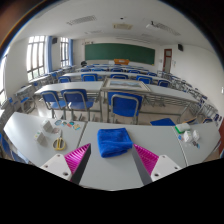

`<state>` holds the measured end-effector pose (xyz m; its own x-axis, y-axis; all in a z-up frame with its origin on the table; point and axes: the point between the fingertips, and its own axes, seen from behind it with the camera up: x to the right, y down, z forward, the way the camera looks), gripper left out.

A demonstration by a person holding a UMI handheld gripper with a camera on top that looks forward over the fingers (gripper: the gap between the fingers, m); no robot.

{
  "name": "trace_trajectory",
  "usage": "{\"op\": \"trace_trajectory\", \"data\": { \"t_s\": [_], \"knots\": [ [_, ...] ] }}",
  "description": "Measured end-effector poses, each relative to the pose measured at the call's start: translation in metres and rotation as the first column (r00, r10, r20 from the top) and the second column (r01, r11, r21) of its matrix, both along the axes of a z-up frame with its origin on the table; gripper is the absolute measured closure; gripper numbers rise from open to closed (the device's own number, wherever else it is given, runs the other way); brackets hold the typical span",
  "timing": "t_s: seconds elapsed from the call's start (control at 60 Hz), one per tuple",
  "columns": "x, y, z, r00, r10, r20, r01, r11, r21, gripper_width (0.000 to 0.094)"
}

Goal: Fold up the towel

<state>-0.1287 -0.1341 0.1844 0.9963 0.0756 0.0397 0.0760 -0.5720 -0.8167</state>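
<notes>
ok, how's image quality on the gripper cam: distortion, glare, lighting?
Gripper view: strong fisheye, with the table edge and the rows of blue chairs bowing; the windows are blown out bright; ceiling lights even, no hard shadows on the blue towel; the open fingers' pads are sharp, while the far green chalkboard is soft.
</notes>
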Motion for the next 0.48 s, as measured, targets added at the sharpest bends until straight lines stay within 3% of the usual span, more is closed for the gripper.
{"op": "trace_trajectory", "data": {
  "t_s": [0.233, 0.483],
  "knots": [
    [-0.019, -0.102, 0.038, 0.999, -0.032, 0.041, 0.032, 0.999, 0.013, 0.0084],
    [-0.024, -0.149, 0.056, 0.998, -0.042, 0.042, 0.041, 0.999, 0.034, 0.0087]
  ]
}}
